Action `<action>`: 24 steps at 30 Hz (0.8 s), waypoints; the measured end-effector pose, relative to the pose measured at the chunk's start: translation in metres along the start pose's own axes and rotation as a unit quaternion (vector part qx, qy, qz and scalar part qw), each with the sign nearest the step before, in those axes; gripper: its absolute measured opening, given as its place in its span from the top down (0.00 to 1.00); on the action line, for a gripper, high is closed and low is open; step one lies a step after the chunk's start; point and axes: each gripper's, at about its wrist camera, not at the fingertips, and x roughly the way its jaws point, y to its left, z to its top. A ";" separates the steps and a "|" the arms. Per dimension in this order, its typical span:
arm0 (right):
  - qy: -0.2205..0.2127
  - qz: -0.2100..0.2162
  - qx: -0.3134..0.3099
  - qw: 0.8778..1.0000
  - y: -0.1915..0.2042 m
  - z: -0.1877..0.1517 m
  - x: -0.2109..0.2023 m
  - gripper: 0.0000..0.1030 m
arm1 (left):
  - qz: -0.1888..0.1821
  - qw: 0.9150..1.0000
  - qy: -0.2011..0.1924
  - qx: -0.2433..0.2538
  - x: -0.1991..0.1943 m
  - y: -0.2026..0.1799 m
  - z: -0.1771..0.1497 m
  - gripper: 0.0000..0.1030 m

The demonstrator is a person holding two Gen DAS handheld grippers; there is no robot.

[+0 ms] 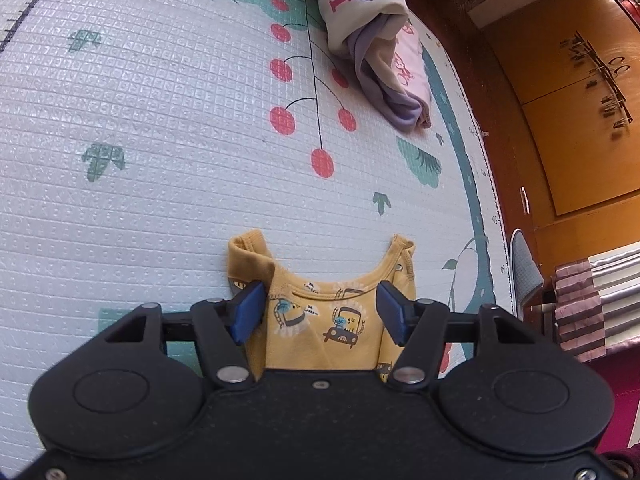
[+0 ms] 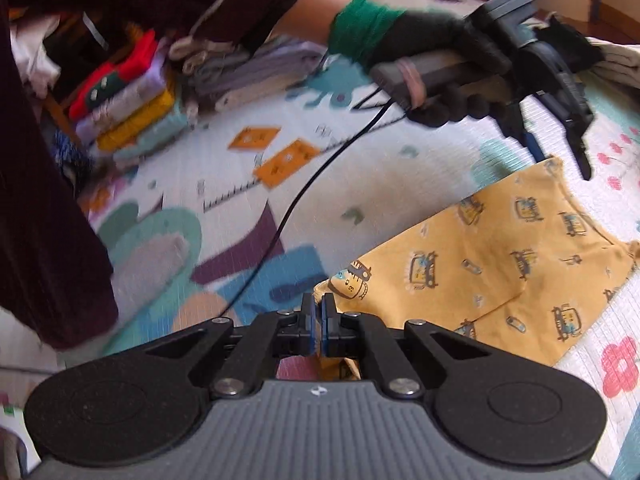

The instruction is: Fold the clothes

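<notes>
A yellow child's top with a cartoon-car print (image 1: 320, 312) lies flat on the patterned play mat (image 1: 160, 120). In the left wrist view my left gripper (image 1: 322, 306) is open, its blue pads either side of the neckline and shoulder straps. The same top shows in the right wrist view (image 2: 512, 272), spread across the mat. My right gripper (image 2: 319, 320) is shut on the lower corner of the yellow top. My left gripper also shows in the right wrist view (image 2: 560, 156), held by a gloved hand (image 2: 432, 68) over the top's far end.
A bundle of cream, lilac and pink clothes (image 1: 372, 48) lies at the far edge of the mat. Wooden cabinets (image 1: 568, 92) stand beyond it. Stacks of folded clothes (image 2: 132, 108) sit on the mat's far left. A black cable (image 2: 304, 196) trails across the mat.
</notes>
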 end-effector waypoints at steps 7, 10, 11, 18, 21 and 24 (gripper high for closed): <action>0.043 -0.016 0.002 0.999 0.008 -0.013 0.030 0.95 | 0.009 1.000 0.005 0.018 0.002 -0.004 0.000 0.40; 0.016 0.026 0.076 0.997 -0.010 -0.014 0.019 0.92 | 0.014 0.999 0.008 0.028 0.001 -0.006 -0.001 0.40; 0.005 0.039 0.110 0.993 -0.020 -0.014 0.014 0.91 | 0.015 0.999 0.009 0.031 0.001 -0.007 -0.001 0.40; -0.046 -0.024 0.334 0.941 -0.108 -0.045 0.005 0.86 | 0.024 0.998 0.016 0.051 -0.002 -0.010 -0.005 0.39; -0.081 -0.033 0.398 0.913 -0.136 -0.056 0.005 0.86 | 0.022 0.998 0.022 0.060 -0.006 -0.011 -0.009 0.39; -0.088 -0.032 0.420 0.903 -0.151 -0.055 0.009 0.85 | 0.019 0.998 0.023 0.063 -0.007 -0.009 -0.013 0.39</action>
